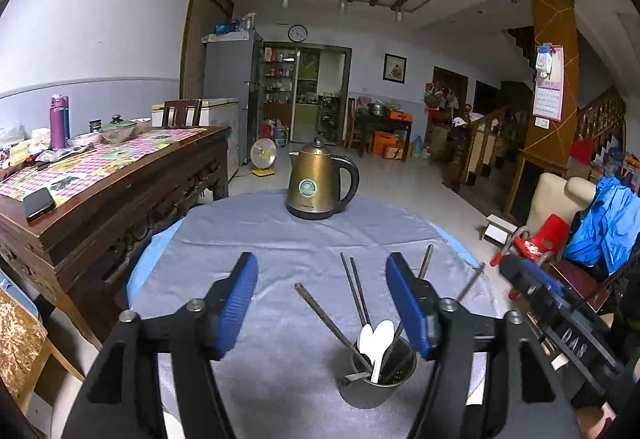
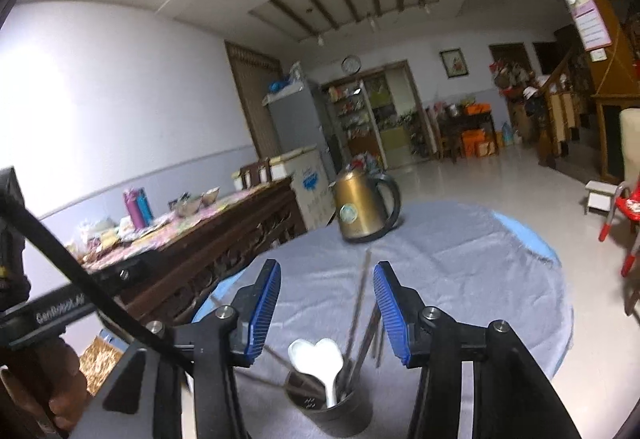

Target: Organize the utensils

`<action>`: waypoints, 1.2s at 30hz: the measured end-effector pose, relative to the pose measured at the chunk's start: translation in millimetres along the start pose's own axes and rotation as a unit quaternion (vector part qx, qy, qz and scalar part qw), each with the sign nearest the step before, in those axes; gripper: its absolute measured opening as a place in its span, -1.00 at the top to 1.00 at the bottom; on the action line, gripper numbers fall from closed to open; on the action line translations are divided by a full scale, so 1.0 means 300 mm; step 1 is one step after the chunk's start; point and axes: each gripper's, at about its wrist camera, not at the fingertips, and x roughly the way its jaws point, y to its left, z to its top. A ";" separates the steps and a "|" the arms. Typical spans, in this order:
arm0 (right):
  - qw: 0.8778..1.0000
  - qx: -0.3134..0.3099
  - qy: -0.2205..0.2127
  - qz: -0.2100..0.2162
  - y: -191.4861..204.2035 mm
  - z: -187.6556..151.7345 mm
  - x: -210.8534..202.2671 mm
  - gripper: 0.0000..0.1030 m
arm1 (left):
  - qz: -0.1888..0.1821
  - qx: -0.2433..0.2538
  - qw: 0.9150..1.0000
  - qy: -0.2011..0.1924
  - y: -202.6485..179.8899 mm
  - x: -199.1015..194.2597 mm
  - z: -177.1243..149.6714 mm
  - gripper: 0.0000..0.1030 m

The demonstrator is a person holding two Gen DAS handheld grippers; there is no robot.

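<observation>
Both grippers, left gripper (image 1: 322, 303) and right gripper (image 2: 327, 309), are hanging open, holding nothing | chopsticks (image 1: 356, 295) and spoons (image 1: 376, 339) are standing together in cup (image 1: 372, 391) near table's (image 1: 260, 239) front edge, so they stay tidy.

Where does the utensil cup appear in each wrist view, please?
Left wrist: cup at lower centre-right, beside the right fingertip.
Right wrist: cup at bottom centre, between the fingers.
Shared landmark: the kettle stands beyond it on the table in both.
</observation>
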 end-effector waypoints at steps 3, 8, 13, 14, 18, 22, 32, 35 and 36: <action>1.000 0.011 -0.008 -0.017 -0.036 0.013 -0.013 -0.01 | 0.007 0.007 1.000 0.008 0.000 -0.004 -0.013 -0.48; 0.999 0.030 0.011 -0.033 -0.082 0.025 -0.027 -0.01 | 0.017 0.026 0.999 0.031 -0.020 -0.024 -0.035 -0.56; 0.998 0.040 0.018 -0.048 -0.102 0.050 -0.090 -0.16 | 0.037 0.062 0.997 0.037 -0.065 -0.076 -0.041 -0.68; 0.998 0.041 0.015 -0.054 -0.102 0.057 -0.116 -0.18 | 0.039 0.066 0.996 0.035 -0.071 -0.086 -0.042 -0.72; 0.997 0.036 0.013 -0.069 -0.106 0.065 -0.201 -0.22 | 0.055 0.085 0.995 0.019 -0.099 -0.143 -0.041 -0.82; 0.996 0.036 0.019 -0.082 -0.122 0.066 -0.259 -0.26 | 0.068 0.096 0.993 0.017 -0.117 -0.179 -0.028 -0.83; 0.994 0.043 0.017 -0.096 -0.151 0.077 -0.364 -0.32 | 0.091 0.108 0.990 -0.003 -0.139 -0.248 -0.010 -0.94; 0.994 0.041 0.024 -0.094 -0.145 0.075 -0.361 -0.32 | 0.093 0.110 0.990 0.003 -0.139 -0.245 -0.013 -0.94; 0.995 0.039 0.025 -0.093 -0.137 0.074 -0.359 -0.32 | 0.095 0.110 0.989 0.004 -0.139 -0.245 -0.015 -0.94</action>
